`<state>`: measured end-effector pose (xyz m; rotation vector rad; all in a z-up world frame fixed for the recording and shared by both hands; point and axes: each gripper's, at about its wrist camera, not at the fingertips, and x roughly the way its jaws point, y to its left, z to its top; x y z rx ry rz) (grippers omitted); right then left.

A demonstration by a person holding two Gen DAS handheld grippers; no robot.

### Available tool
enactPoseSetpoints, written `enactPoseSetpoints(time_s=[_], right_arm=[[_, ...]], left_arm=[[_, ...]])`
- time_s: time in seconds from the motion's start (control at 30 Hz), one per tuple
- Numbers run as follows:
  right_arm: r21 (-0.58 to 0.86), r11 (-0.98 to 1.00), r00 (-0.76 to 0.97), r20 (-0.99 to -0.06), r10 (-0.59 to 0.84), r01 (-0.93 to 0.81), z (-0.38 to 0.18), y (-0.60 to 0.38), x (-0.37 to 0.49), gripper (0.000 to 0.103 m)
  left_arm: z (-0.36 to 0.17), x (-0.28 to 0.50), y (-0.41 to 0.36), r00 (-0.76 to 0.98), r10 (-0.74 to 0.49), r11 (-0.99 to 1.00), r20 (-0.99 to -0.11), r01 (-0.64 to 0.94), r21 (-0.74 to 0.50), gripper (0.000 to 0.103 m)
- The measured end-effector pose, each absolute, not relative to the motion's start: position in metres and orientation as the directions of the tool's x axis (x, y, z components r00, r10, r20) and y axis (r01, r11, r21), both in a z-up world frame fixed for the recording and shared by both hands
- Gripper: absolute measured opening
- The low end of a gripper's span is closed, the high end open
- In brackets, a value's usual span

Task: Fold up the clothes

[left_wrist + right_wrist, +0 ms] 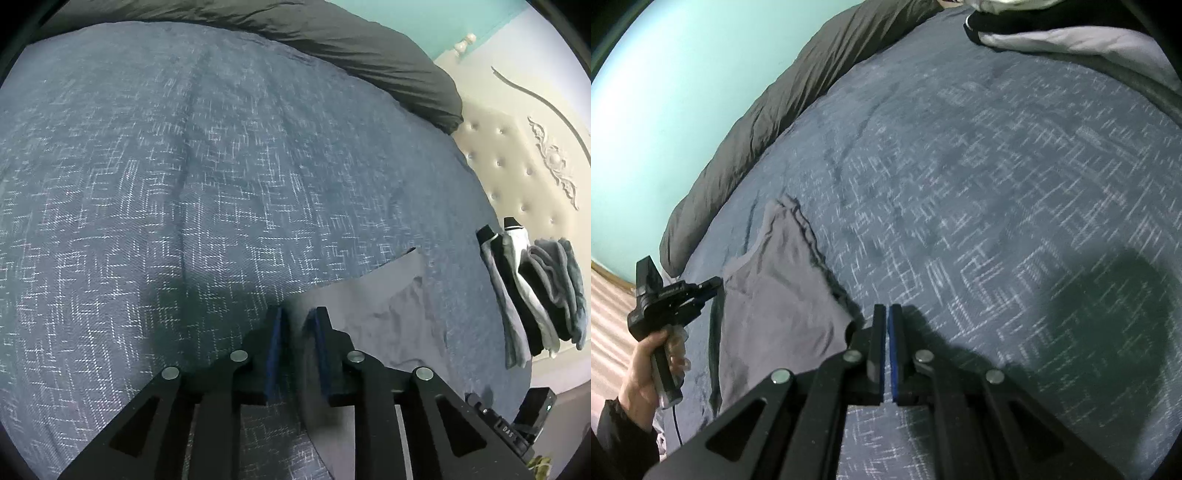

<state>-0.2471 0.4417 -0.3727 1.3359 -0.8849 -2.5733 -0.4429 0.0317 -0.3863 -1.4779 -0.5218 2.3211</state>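
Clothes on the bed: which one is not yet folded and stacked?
The grey garment, spread flat and wrinkled on the blue bedspread by the left gripper. The others form a folded pile near the headboard.

Left tongs [297,314] sit low and level, jaws parted with a clear gap between the blue pads [274,350], nothing clamped between them. Right tongs [887,310] have their jaws pressed nearly together, only a thin slit showing, and nothing visible in the slit. From the right wrist view, the left tongs [711,286] appear side-on, gripped by a bare hand [646,369] wrapped round the handle, a dark sleeve [620,435] at the wrist.
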Motion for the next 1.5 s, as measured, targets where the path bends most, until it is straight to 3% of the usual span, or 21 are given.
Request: enactPoseSetpoints(time_s=[0.2, 0.23, 0.27, 0.33, 0.47, 0.67, 0.77, 0.97, 1.2, 1.5], right_arm=[[0.559, -0.818, -0.643, -0.678, -0.357, -0.135, -0.348, 0.431, -0.260, 0.004], [0.559, -0.819, -0.656, -0.667, -0.354, -0.126, -0.338, 0.426, -0.262, 0.011], [0.560, -0.820, -0.668, -0.655, -0.353, -0.116, -0.329, 0.420, -0.264, 0.024], [0.572, -0.815, -0.682, -0.632, -0.367, -0.090, -0.315, 0.409, -0.267, 0.034], [0.582, -0.813, -0.695, -0.597, -0.401, -0.030, -0.300, 0.389, -0.264, 0.034], [0.591, -0.806, -0.622, -0.634, -0.459, -0.007, -0.306, 0.390, -0.274, 0.039], [0.609, -0.792, -0.571, -0.633, -0.523, 0.051, -0.303, 0.385, -0.301, 0.047], [0.520, -0.825, -0.483, -0.676, -0.556, 0.222, -0.293, 0.351, -0.376, 0.048], [0.503, -0.824, -0.435, -0.701, -0.565, 0.260, -0.312, 0.328, -0.444, 0.048], [0.337, -0.876, -0.365, -0.811, -0.456, 0.346, -0.335, 0.288, -0.483, 0.047]], left_arm=[[-0.375, -0.435, 0.024, -0.425, 0.473, -0.867, -0.772, -0.069, -0.493, 0.026], [-0.372, -0.433, 0.023, -0.429, 0.472, -0.867, -0.770, -0.067, -0.494, 0.026], [-0.369, -0.431, 0.021, -0.433, 0.476, -0.863, -0.766, -0.064, -0.501, 0.026], [-0.363, -0.424, 0.018, -0.440, 0.480, -0.859, -0.759, -0.059, -0.509, 0.026], [-0.352, -0.412, 0.013, -0.442, 0.487, -0.854, -0.753, -0.063, -0.516, 0.026], [-0.348, -0.398, 0.014, -0.437, 0.511, -0.845, -0.741, -0.099, -0.525, 0.028], [-0.355, -0.396, 0.015, -0.433, 0.513, -0.845, -0.741, -0.103, -0.524, 0.029], [-0.369, -0.401, 0.013, -0.436, 0.516, -0.840, -0.737, -0.090, -0.535, 0.033], [-0.386, -0.412, 0.007, -0.438, 0.518, -0.833, -0.734, -0.065, -0.549, 0.034], [-0.389, -0.417, 0.006, -0.448, 0.522, -0.831, -0.725, -0.076, -0.551, 0.035]])
